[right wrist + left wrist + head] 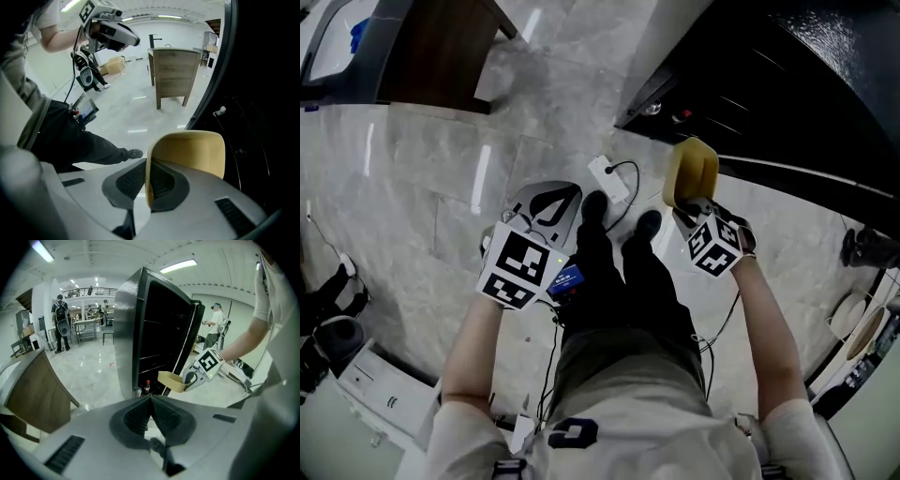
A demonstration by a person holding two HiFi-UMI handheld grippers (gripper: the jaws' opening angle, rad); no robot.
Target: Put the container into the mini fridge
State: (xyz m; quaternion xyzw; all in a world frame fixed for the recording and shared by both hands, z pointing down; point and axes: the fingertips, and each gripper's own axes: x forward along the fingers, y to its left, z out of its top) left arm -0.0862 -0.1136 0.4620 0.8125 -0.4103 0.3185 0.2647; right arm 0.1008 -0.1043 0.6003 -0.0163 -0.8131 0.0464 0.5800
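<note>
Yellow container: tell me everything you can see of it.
The container is a pale yellow shallow tub with rounded corners, plastic by its look, with no lid. The right gripper is shut on one side wall, a jaw on each face, and holds it in the air just in front of the open black fridge. Nothing else touches it. Its contents can't be seen.

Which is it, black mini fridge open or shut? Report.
Open: the black mini fridge shows shelves and bottles inside, door swung aside.

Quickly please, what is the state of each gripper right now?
Left gripper: closed, nothing between its jaws.
Right gripper: closed on the wall of the yellow container.
</note>
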